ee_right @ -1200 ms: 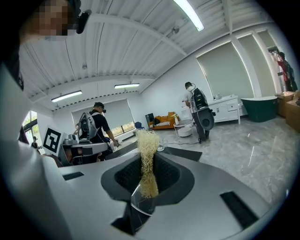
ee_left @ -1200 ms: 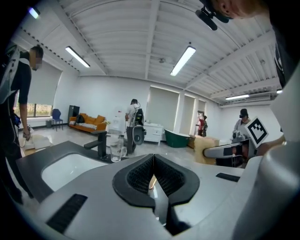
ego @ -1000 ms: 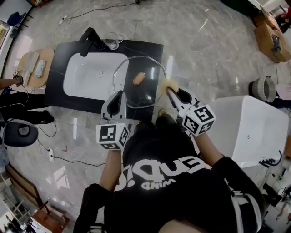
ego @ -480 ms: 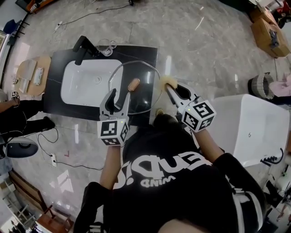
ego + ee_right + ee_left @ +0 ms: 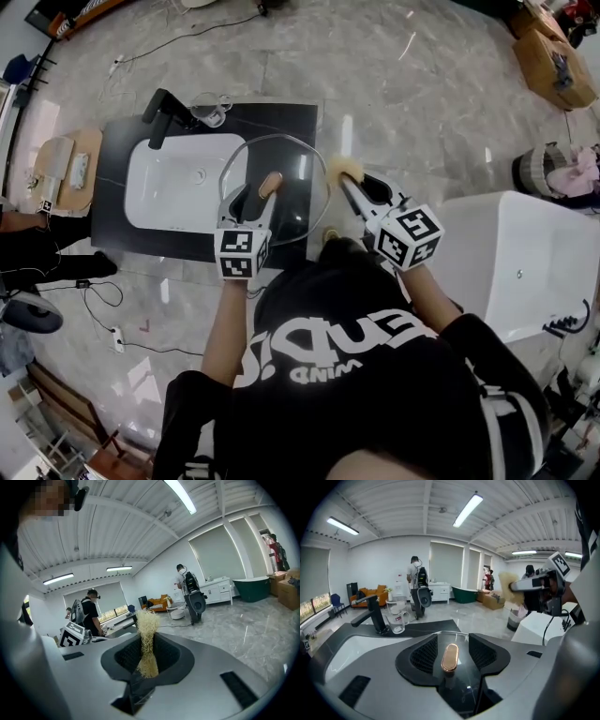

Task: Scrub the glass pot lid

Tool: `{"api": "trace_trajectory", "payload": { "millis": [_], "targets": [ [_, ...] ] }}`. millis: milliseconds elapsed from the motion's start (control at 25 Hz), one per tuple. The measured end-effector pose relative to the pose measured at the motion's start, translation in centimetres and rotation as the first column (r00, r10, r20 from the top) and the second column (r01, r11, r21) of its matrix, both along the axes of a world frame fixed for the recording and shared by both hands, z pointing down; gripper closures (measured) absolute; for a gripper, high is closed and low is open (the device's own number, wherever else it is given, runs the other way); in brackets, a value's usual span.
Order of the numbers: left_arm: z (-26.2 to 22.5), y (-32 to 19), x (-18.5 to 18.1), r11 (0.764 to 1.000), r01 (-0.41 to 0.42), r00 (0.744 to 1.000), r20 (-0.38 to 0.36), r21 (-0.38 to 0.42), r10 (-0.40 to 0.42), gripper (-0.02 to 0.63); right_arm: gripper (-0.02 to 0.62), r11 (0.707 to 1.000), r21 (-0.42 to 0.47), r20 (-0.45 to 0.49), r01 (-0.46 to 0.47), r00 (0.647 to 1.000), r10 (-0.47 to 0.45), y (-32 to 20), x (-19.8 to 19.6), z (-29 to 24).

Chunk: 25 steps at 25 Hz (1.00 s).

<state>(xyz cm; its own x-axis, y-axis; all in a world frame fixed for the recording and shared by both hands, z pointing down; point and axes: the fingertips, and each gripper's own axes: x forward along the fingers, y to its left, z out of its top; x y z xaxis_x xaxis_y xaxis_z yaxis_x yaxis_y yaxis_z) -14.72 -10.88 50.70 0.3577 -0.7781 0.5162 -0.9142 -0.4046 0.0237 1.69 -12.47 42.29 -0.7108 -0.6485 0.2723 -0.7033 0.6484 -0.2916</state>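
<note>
Lowered left gripper [image 5: 253,197], fingers [image 5: 424,654] just opening, straddles lid knob [image 5: 450,657]; sink [image 5: 169,183], faucet [image 5: 372,613] beyond.

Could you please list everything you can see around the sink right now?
counter: one, black, left of centre in the head view
sink basin: one, white, sunk in the counter
faucet: one, black, at the counter's far left corner
glass jug: one, clear, beside the faucet
glass pot lid: one, clear with a copper knob, on the counter, overlapping the basin's right rim
scrubber: one, yellow, fibrous, just past the lid's right edge
bathtub: one, white, at right
left tongs: one, grey, jaws just opened, either side of the knob, not pressing it
right tongs: one, grey, shut on the scrubber
</note>
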Motion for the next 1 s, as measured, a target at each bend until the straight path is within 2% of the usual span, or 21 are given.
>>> {"api": "trace_trajectory", "payload": {
  "millis": [280, 520, 640, 840, 1000],
  "targets": [
    [5.4, -2.0, 1.2, 0.993, -0.089, 0.993, 0.073, -0.081, 0.095, 0.367, 0.541, 0.999, -0.012, 0.006, -0.040, 0.999, 0.040, -0.8, 1.0, 0.5],
    [8.4, -3.3, 1.8, 0.983, -0.123, 0.984, 0.110, -0.134, 0.138, 0.360, 0.541, 0.997, -0.024, -0.004, -0.076, 0.997, 0.076, -1.3, 2.3, 0.8],
    [9.7, -3.7, 1.8, 0.979, -0.124, 0.983, 0.114, -0.164, 0.144, 0.362, 0.541, 0.996, -0.029, -0.005, -0.087, 0.996, 0.087, -1.7, 2.7, 1.0],
    [10.4, -3.9, 2.0, 0.976, -0.105, 0.987, 0.099, -0.189, 0.125, 0.414, 0.541, 0.995, -0.035, -0.008, -0.095, 0.996, 0.094, -2.0, 3.1, 1.2],
    [11.1, -4.1, 2.1, 0.976, -0.115, 0.983, 0.120, -0.188, 0.139, 0.423, 0.541, 0.995, -0.042, -0.010, -0.095, 0.996, 0.094, -2.3, 3.2, 1.4]
  ]
}}
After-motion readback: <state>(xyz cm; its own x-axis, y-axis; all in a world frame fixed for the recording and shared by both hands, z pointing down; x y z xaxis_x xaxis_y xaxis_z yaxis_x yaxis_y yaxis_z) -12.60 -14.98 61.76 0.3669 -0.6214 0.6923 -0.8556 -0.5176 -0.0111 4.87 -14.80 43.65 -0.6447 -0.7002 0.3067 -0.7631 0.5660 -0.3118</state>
